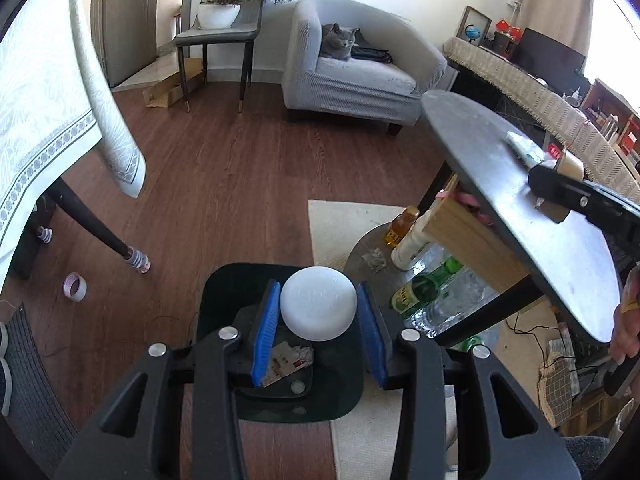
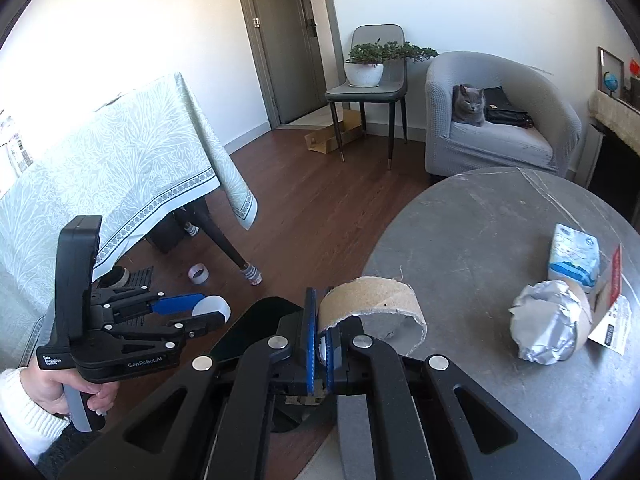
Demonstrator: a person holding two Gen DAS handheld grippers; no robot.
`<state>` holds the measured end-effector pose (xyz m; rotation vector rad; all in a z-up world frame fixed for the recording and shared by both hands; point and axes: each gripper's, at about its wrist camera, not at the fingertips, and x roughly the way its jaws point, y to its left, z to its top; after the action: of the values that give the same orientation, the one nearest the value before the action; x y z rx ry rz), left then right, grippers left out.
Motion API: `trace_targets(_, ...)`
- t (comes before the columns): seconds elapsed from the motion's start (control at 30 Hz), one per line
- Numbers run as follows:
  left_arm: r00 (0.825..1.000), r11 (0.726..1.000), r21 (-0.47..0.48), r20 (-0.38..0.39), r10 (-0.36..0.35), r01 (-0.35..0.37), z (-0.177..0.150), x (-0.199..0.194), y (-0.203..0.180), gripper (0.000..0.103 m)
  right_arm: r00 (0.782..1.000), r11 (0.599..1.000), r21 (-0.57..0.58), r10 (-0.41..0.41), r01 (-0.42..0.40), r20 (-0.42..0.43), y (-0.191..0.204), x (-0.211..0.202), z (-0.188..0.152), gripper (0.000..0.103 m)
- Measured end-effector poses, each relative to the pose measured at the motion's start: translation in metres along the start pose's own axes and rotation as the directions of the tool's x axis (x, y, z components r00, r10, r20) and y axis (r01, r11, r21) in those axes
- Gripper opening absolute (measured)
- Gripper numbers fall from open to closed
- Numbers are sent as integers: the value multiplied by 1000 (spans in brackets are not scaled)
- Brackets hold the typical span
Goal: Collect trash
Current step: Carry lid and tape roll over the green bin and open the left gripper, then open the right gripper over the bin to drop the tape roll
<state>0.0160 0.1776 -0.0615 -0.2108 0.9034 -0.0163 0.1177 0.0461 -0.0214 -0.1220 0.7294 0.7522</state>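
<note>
**Trash collection partly done**

Left wrist view: a white lid [image 1: 318,304] is clamped in the left gripper [image 1: 319,334] directly above the black bin [image 1: 224,280], where scraps are already seen.

Right wrist view: a cardboard ring [image 2: 370,300] is pinched in the right gripper [image 2: 319,346]; a foil-wrapped cup [image 2: 548,330] and tissue pack [image 2: 574,258] are left ahead-right on the round table [image 2: 472,232].

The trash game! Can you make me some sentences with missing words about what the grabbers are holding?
1. The left gripper holds a round white lid above the black ____.
2. The right gripper pinches a torn ____ ring.
3. A grey ____ sits on the armchair.
4. On the round table, beside the milk carton, lies a crumpled ____ ball.

Missing words: bin; cardboard; cat; foil
</note>
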Motion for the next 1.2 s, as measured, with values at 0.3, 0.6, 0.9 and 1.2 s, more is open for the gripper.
trace_targets(0.3,997,999,-36,-70,12,-14,-14,16,32,42,997,996,-56,66,-68,-46,45,37,7,3)
trace_targets(0.6,995,997,-78,-98,11,-19,-22,19,55,47,989,993,-71,88,-97,-116,64,69,3,3)
trace_targets(0.9,999,996,-84,-32,12,-15,-14,-13,62,48,975,992,-67,93,-108,-200,75,103,-12,3)
trace_targets(1.2,999,997,-79,43,14,-11,4,-48,61,43,949,992,-57,93,-115,-301,82,141,-30,4)
